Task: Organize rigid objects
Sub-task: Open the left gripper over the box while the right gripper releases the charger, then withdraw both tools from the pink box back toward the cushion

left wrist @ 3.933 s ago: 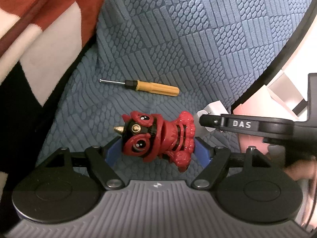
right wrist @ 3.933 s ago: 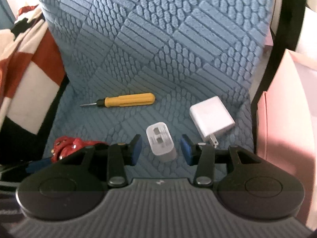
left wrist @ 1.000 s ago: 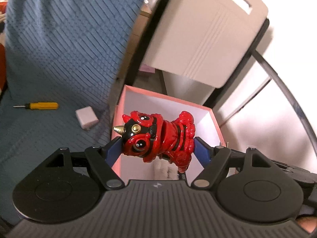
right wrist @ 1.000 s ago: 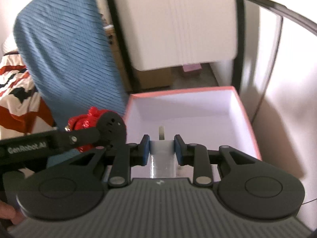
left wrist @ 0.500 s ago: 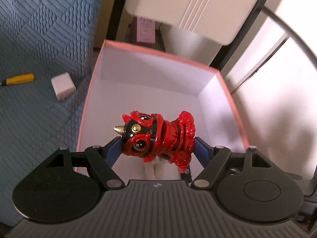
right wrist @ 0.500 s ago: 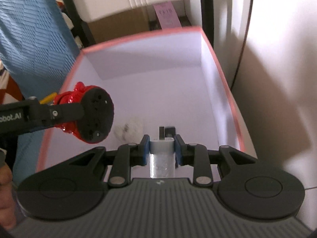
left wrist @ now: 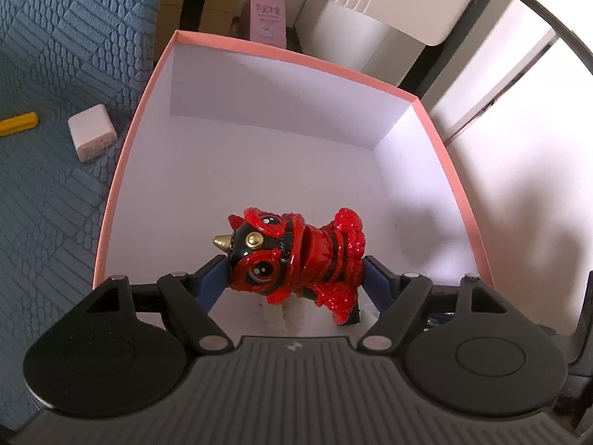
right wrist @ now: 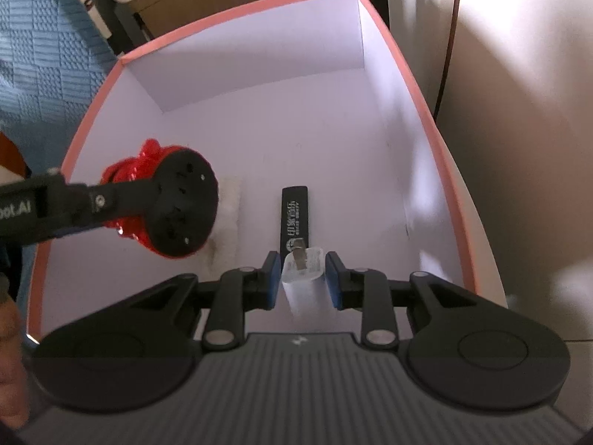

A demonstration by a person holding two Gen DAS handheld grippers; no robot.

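Note:
My left gripper (left wrist: 294,274) is shut on a glossy red and black figurine (left wrist: 296,256) with a gold horn, held over the near part of a pink-rimmed white box (left wrist: 122,170). From the right wrist view the figurine (right wrist: 133,174) hangs at the left with its round black base (right wrist: 183,202) facing the camera. My right gripper (right wrist: 302,278) is shut on a small white plug adapter (right wrist: 304,278), prongs forward, inside the same box (right wrist: 437,141). A black stick-shaped device (right wrist: 294,218) and a white fuzzy piece (right wrist: 228,211) lie on the box floor.
Left of the box lies a blue textured cover (left wrist: 48,170) with a white charger cube (left wrist: 92,137) and the end of a yellow screwdriver handle (left wrist: 16,123). Behind the box stand a pink carton (left wrist: 267,16), cardboard boxes and a dark frame. A white wall (right wrist: 519,148) runs along the right.
Both grippers have come down over the box and tipped more steeply downward, still holding their objects. The box now fills both views, and the black device on its floor has come into sight.

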